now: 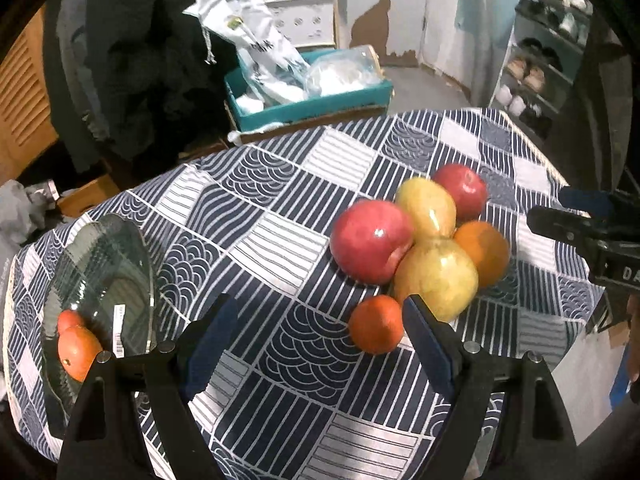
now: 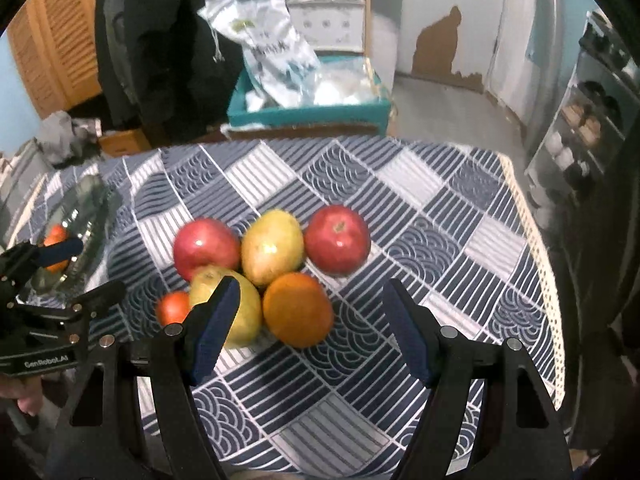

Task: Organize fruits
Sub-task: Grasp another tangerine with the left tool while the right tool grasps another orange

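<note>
Patterned tablecloth (image 1: 280, 184); glass plate (image 1: 132, 248) cut off, blurred.

A matt woven tablecloth (image 2: 440, 216) covers the table, and the red apples (image 1: 370, 240) on it are glossy and smooth. At far left sits a clear ribbed glass plate (image 1: 120, 248). Both grippers have matt black plastic fingers (image 2: 460, 364) with metal pins and blue rubbery pads (image 1: 428, 344).

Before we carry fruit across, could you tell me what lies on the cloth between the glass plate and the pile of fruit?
Nothing: in the left wrist view the patterned tablecloth lies bare between the glass plate and the fruit pile.
</note>
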`<state>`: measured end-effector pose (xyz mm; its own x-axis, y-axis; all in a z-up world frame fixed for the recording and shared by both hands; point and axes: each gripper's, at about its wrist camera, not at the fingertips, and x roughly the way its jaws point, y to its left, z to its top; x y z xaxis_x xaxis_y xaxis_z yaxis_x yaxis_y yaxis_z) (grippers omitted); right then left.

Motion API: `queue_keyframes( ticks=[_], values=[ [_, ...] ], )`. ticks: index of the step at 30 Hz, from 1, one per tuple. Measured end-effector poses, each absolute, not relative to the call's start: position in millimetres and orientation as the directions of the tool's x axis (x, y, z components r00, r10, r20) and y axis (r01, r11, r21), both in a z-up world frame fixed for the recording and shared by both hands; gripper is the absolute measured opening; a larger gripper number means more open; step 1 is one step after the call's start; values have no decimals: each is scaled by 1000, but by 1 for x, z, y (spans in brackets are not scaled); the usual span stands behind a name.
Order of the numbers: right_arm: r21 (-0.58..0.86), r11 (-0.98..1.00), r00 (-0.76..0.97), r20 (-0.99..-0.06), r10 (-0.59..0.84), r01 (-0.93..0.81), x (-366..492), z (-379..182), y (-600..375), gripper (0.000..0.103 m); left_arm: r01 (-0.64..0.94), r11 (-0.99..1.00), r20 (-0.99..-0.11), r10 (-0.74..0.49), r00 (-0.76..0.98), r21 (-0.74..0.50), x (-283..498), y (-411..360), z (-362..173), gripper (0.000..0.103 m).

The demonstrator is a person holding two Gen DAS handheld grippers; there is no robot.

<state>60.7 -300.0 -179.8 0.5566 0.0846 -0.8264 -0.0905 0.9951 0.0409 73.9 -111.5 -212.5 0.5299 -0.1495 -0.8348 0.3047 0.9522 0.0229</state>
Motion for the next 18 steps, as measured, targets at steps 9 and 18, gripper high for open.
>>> queue_keyframes(
  ticks=[9, 18],
  values=[
    [127, 989, 469, -870, 150, -79, 75, -220, -305, 75, 326, 945, -859, -175, 481, -10, 82, -116, -237, 86],
    [228, 972, 428, -874, 228, -50, 85, -240, -306, 75, 339, 939, -879, -215, 427, -65, 87, -119, -257, 86]
  ],
)
